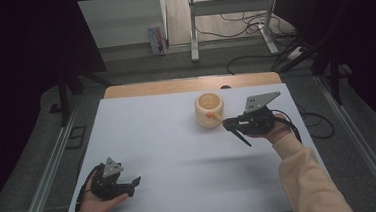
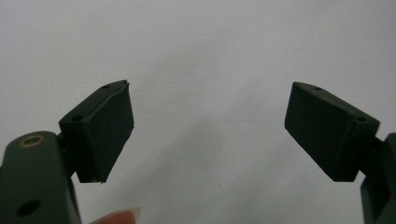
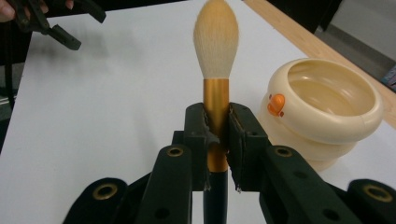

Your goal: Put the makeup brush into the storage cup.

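Clamping the brush [image 3: 216, 98] by its gold ferrule, the right gripper [image 3: 217, 135] jaws sit beside the duck bowl [image 3: 327, 116].

Item count, by kind:

- Brush [image 3: 215, 84]: one, with a cream bristle head, a gold ferrule and a dark handle.
- Duck-faced pot [image 1: 209, 109]: one, cream-coloured, with an orange beak.
- Gripper: two, the left gripper [image 1: 131, 186] and the right gripper [image 1: 226, 125], each held in one hand.
- Fingers: two per gripper, four in total.
- Grey three-cornered plate: two, one on each gripper.
- Surface [image 1: 179, 151]: one, white.
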Demonstrator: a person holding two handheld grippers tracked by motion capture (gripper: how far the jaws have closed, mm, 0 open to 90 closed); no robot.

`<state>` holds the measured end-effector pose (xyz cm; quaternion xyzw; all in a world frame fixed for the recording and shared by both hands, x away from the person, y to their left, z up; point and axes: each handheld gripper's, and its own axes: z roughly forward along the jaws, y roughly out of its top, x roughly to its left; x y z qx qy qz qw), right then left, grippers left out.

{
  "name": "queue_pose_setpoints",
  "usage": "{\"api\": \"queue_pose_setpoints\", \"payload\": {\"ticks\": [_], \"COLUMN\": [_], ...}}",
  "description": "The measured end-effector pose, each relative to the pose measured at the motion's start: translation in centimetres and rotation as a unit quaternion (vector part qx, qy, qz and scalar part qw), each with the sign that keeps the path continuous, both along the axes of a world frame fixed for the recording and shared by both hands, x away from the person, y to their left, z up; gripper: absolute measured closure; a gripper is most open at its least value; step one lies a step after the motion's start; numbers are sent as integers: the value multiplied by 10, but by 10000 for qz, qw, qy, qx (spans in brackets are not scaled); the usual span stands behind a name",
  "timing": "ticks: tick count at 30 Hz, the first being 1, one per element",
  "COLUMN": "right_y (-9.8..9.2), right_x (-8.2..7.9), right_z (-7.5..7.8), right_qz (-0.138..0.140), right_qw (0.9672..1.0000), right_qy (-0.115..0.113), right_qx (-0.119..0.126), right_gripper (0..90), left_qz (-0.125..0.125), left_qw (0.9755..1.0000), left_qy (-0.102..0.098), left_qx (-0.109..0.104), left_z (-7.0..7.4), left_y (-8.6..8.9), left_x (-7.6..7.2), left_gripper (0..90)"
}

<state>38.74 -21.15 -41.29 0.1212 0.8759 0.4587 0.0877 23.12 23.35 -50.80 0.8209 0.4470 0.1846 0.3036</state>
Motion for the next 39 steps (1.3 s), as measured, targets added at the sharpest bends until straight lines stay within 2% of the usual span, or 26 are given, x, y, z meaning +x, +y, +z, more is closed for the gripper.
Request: {"api": "queue_pose_setpoints", "payload": {"ticks": [12,21,27,31,33,35,39], "right_y": [-4,-2,-3,-6,-10,-10,-15], "right_x": [1,2,2,3,4,4,6], "right_z": [-5,-9,-12,-11,-10,-10,-8], "right_qz": [-239,-354,-476,-510,-587,-613,-710], "right_qw": [9996,9972,9961,9936,9908,9901,9860], "right_qy": [128,309,259,336,387,393,493], "right_qx": [125,578,699,949,1153,1200,1426], "right_gripper": [784,784,784,784,784,784,784], "left_qz": [10,6,-41,-32,-21,-17,-10], "left_qw": [10000,10000,10000,10000,10000,10000,10000], "left_qy": [10,-14,-44,-49,-49,-52,-44], "left_qx": [0,-4,-13,-8,-12,-9,-10], "left_z": [0,1,2,2,2,2,2], "left_y": [1,1,0,0,0,0,1], "left_x": [0,-1,-3,-3,-3,-3,-3], "left_gripper": [163,163,161,161,161,161,161]}}
